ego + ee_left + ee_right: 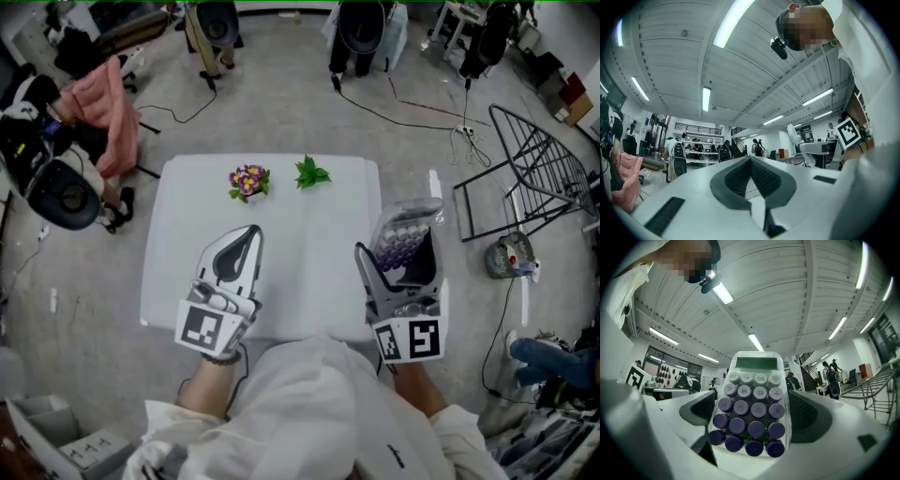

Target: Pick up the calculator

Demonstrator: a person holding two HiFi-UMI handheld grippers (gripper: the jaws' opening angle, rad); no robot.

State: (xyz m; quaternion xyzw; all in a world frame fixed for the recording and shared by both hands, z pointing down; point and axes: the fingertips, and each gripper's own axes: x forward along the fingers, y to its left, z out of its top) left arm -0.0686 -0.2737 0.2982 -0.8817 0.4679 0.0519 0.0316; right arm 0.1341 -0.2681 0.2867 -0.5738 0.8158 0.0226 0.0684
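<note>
Your right hand-held gripper (401, 246) pinches the calculator (752, 404) between its two jaws; the jaws stand wide, one pad against each long side of the case; the purple and grey keys face up toward you. The display end points away from you and reaches past the jaw tips; the key end sits deep in the throat of the jaws. In the head view the calculator is held clear of the counter (319, 244), over its right edge near your corner; the keyed face tilts toward your head camera.

Your left hand-held gripper (249, 232) carries nothing; its jaws are pressed together at the tips, with only a narrow slit behind them; it hovers over the near left part of the counter, well apart from the calculator; it points away from you, roughly parallel to the right one.

At the far edge of the counter lie the flowers (248, 180) and, just beside them to the right, the leaves (310, 173); both sit well apart from either hand-held gripper.
</note>
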